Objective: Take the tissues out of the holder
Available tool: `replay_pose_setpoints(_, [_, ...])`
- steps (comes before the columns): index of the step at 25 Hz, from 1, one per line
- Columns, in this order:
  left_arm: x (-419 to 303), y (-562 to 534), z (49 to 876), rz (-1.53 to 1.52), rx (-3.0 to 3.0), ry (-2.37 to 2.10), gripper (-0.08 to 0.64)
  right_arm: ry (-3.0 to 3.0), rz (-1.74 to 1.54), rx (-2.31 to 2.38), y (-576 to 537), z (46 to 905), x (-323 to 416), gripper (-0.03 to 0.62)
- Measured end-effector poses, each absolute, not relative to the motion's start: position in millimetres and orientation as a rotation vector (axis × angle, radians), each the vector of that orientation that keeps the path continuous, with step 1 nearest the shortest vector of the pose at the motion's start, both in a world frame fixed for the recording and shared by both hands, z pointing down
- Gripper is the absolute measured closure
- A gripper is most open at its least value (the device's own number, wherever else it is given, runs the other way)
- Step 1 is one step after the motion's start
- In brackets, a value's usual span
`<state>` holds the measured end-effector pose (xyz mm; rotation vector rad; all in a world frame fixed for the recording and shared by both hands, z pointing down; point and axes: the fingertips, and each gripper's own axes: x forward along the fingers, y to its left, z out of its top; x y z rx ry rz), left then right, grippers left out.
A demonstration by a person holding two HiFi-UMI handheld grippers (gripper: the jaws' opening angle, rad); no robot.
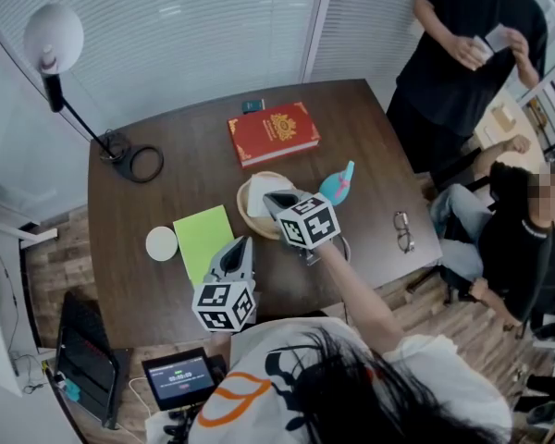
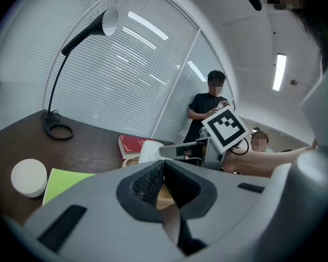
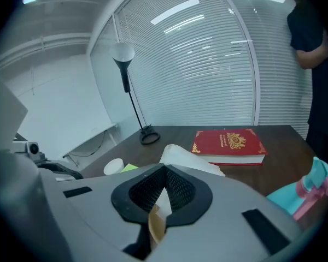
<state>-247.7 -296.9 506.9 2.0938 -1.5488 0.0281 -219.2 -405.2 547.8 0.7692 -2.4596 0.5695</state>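
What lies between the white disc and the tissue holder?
A green sheet lies between the white disc and the holder; the head view shows it.

Red book (image 1: 274,133) with gold emblem; lime-green sheet (image 1: 203,239); white tissue (image 1: 258,194); teal object (image 1: 338,186), seemingly pink-trimmed.

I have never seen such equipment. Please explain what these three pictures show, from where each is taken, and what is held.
A person holds two hand tools with pinching jaws. One picture looks down from the person's head; the other two come from cameras riding on each tool. On the table are a red book, a green sheet, a white disc, glasses, a lamp and a holder. The right gripper is shut on a white tissue over the holder; the left gripper is shut and empty.
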Motion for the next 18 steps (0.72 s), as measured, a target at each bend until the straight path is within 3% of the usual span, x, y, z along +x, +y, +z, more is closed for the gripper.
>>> replay_pose_setpoints(18, [-225.8, -296.4, 507.3, 0.049, 2.141, -1.484, 0.560, -2.523, 0.691, 0.954, -365.6, 504.3, -135.5, 0.583])
